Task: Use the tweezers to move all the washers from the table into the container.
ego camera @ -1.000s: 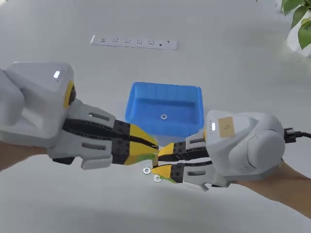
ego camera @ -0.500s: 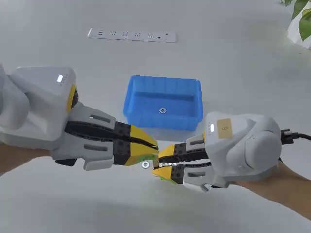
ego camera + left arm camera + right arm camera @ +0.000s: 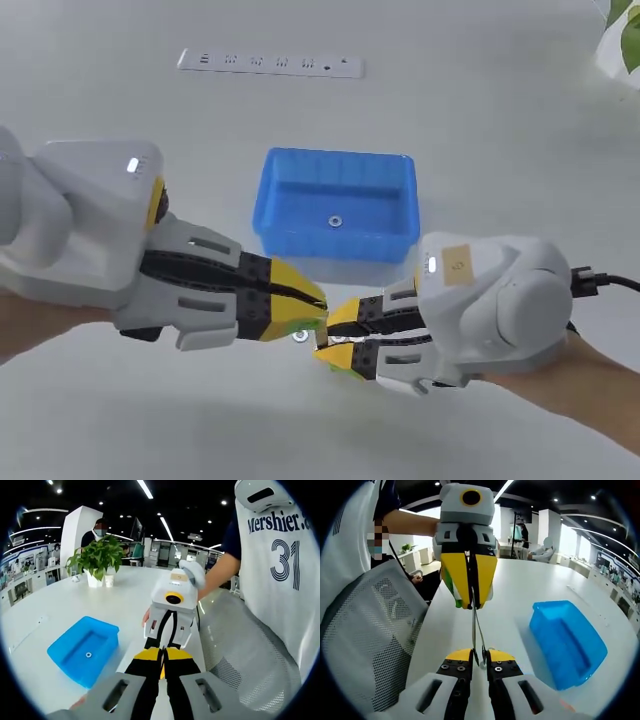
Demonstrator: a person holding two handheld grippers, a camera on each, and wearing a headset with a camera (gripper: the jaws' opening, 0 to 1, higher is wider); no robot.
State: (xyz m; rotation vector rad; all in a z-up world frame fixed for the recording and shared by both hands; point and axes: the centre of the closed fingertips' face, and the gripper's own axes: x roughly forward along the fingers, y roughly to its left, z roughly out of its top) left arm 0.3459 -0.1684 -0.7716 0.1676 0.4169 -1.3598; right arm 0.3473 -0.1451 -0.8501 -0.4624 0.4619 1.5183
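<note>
One blue rectangular plastic container (image 3: 330, 243). Two small silver metal washers: one washer (image 3: 335, 221) in it, a second washer (image 3: 300, 337) on the white bench (image 3: 480, 120). One pair of thin metal tweezers (image 3: 476, 625). Two grippers, the left gripper (image 3: 320, 302) and the right gripper (image 3: 322, 342). One white power strip (image 3: 270, 63).

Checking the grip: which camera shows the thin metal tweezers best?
The right gripper view: the thin metal tweezers run bare from the left gripper to the right gripper. In the head and left gripper views the grippers hide nearly all of them.
</note>
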